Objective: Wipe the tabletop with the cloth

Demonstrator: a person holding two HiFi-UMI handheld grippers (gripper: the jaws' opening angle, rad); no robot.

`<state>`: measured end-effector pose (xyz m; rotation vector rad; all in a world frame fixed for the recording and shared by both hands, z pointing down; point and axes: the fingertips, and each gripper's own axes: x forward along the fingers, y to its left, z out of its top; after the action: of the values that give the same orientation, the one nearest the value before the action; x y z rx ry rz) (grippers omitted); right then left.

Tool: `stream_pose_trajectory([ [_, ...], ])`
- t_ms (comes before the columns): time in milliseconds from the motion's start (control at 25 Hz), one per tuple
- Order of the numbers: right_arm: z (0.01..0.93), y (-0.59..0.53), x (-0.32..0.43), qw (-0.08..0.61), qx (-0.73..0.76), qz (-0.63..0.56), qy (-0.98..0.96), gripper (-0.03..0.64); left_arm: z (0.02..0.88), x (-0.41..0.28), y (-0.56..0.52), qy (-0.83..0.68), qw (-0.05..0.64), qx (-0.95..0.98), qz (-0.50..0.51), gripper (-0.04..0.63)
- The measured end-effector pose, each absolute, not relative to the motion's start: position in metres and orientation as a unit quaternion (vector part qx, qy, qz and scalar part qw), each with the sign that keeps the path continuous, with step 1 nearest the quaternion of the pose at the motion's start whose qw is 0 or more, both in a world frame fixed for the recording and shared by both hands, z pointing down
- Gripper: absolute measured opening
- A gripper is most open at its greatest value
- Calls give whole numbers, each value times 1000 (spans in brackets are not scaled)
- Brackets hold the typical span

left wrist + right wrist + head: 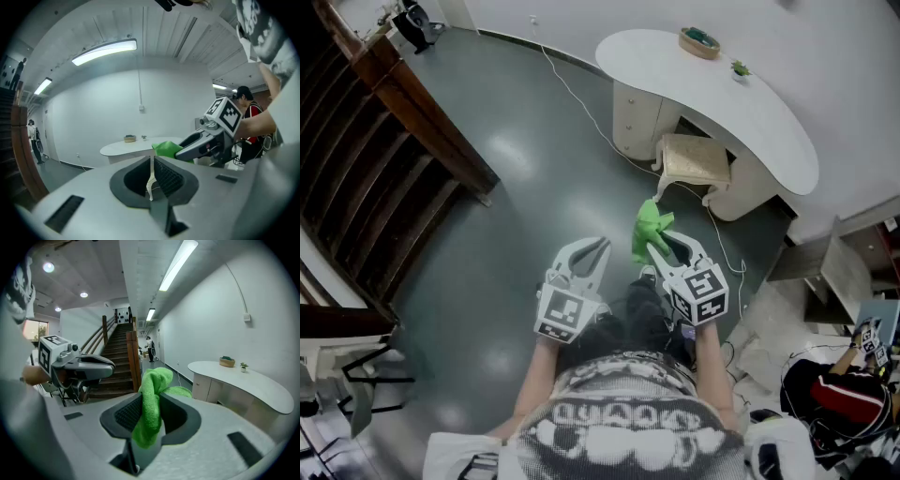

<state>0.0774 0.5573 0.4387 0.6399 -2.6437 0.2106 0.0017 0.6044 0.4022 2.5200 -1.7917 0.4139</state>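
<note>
We find the green cloth (151, 401) clamped between the jaws of the right gripper (667, 248), bunched, in the air above the floor (516, 187) and well apart from the white tabletop (750, 122). We judge wiping not yet begun; the approach and every stroke remain. The left gripper (598, 246) has its jaws together and holds nothing.

Office lobby, curved white reception desk (750, 112), wooden staircase (110, 364), ceiling strip lights (105, 50)
</note>
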Motion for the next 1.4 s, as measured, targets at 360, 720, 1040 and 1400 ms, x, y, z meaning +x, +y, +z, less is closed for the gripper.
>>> stream_pose_trajectory([
  [360,448,516,83,201,220,89,-951,115,410,10,566,-577,17,805,138,23],
  [720,448,426,97,205,208,87,-953,115,415,12,485,-601,33,786,138,23],
  [1040,443,339,109,205,191,84,-956,115,400,26,406,-618,22,773,140,23],
  [1400,452,277,110,197,166,82,-963,115,402,26,352,-647,16,747,150,25],
])
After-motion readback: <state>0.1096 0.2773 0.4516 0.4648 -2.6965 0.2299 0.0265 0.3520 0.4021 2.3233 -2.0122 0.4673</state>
